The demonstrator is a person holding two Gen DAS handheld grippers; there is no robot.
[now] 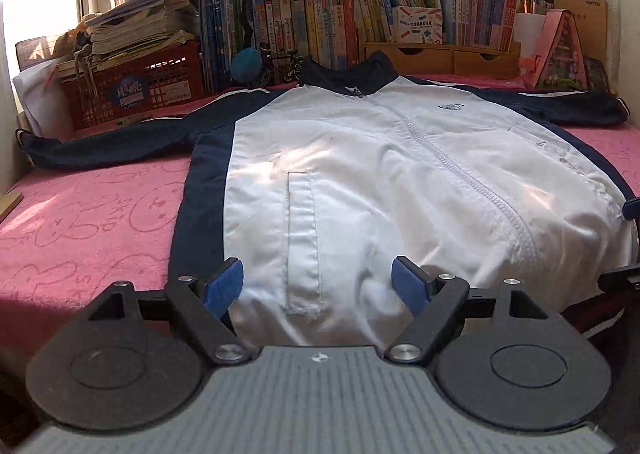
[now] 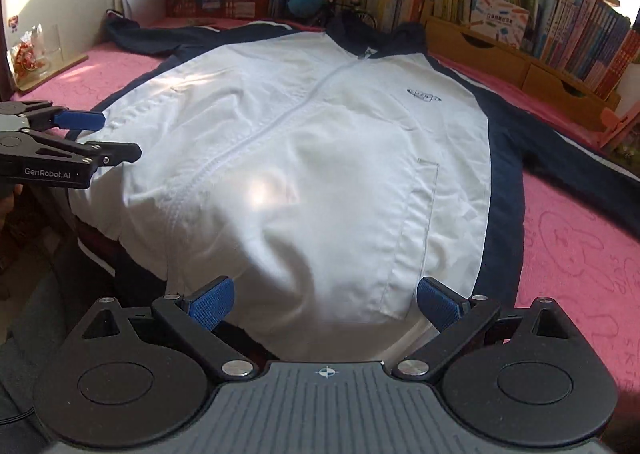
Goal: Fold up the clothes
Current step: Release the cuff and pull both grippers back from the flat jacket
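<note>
A white zip jacket (image 1: 360, 173) with navy sleeves and collar lies spread face up on a pink blanket (image 1: 80, 213), hem towards me and sleeves stretched out to both sides. My left gripper (image 1: 318, 282) is open over the hem by the left pocket, with nothing between its blue pads. In the right wrist view the jacket (image 2: 300, 153) fills the middle. There my right gripper (image 2: 325, 300) is open above the hem near the right pocket and holds nothing. The left gripper (image 2: 108, 135) shows at the left edge of that view, beside the jacket's side.
Along the back stand a red crate (image 1: 140, 89) piled with papers, rows of books (image 1: 320, 25), a wooden drawer unit (image 2: 500, 57) and a pink house-shaped toy (image 1: 560, 49). Bare pink blanket (image 2: 580, 254) lies on either side of the jacket.
</note>
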